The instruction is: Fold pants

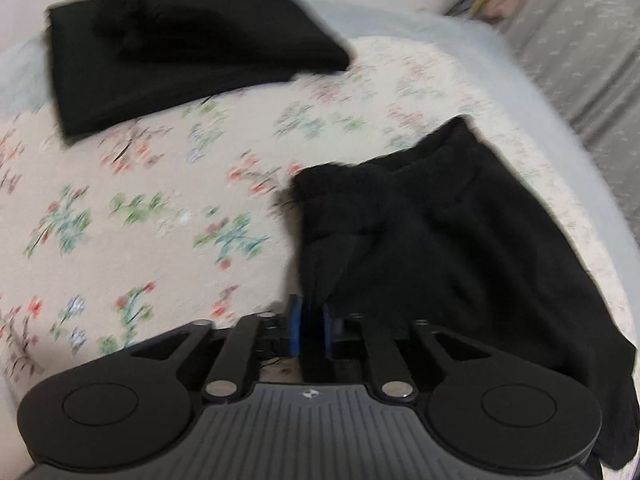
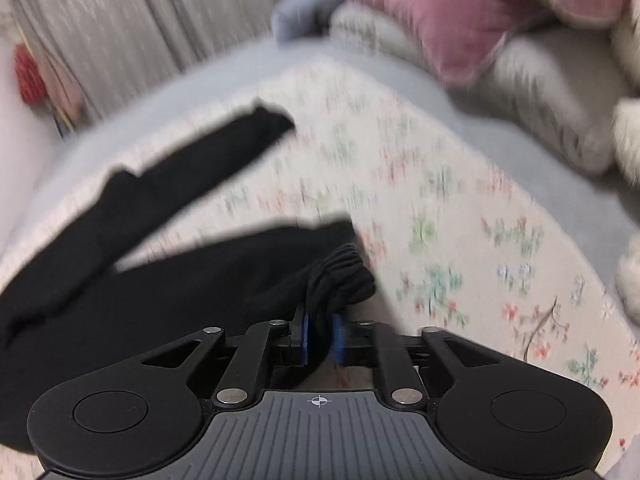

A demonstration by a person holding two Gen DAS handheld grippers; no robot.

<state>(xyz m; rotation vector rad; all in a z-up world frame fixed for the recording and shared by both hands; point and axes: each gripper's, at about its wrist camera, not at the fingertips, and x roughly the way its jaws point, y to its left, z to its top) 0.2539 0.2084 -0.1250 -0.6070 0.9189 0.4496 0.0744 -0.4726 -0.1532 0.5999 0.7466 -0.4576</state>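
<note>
The soft black pants (image 1: pixel 440 240) lie on the bed with the flowery cover (image 1: pixel 160 208), legs spread apart. The left gripper (image 1: pixel 311 330) is pinched tight on a piece of the black cloth, and the right gripper (image 2: pixel 320 334) is pinched on the bunched stretchy waistband (image 2: pixel 340 276). Lift both sides together, keep the cloth flat, and lay one leg neatly over the other. A folded black garment (image 1: pixel 180 48) sits well apart.

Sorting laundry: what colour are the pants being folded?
Black pants, clearest in the right wrist view.
</note>
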